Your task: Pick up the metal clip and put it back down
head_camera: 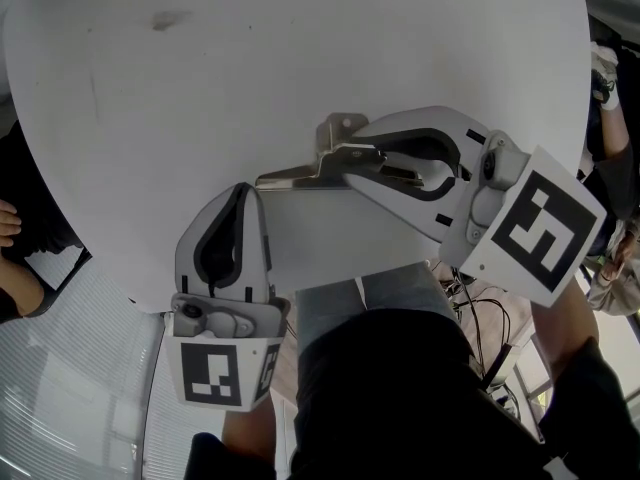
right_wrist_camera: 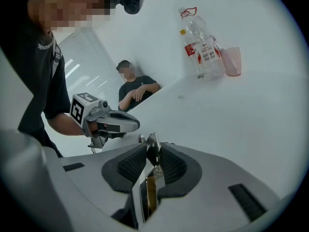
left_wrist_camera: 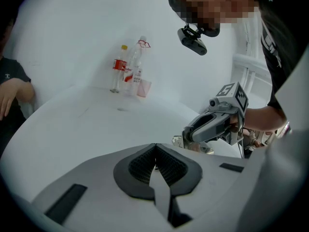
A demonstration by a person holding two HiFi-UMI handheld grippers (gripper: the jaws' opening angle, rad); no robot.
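The metal clip (head_camera: 318,164), shiny with a long flat arm reaching left, lies low over the round white table (head_camera: 300,48) near its front edge. I cannot tell whether it touches the surface. My right gripper (head_camera: 352,158) comes in from the right and is shut on the clip's right end. In the right gripper view the clip (right_wrist_camera: 150,170) stands on edge between the black ribbed pads (right_wrist_camera: 130,166). My left gripper (head_camera: 243,190) sits just below and left of the clip, apart from it, shut with nothing in it. Its pads (left_wrist_camera: 140,166) meet at the tip.
Two clear plastic bottles (left_wrist_camera: 136,66) and a pink cup (left_wrist_camera: 143,87) stand at the table's far side. A seated person (right_wrist_camera: 137,88) is at the table's left edge, with a hand (head_camera: 5,223) near the rim. Grey ribbed flooring (head_camera: 70,368) lies below the table.
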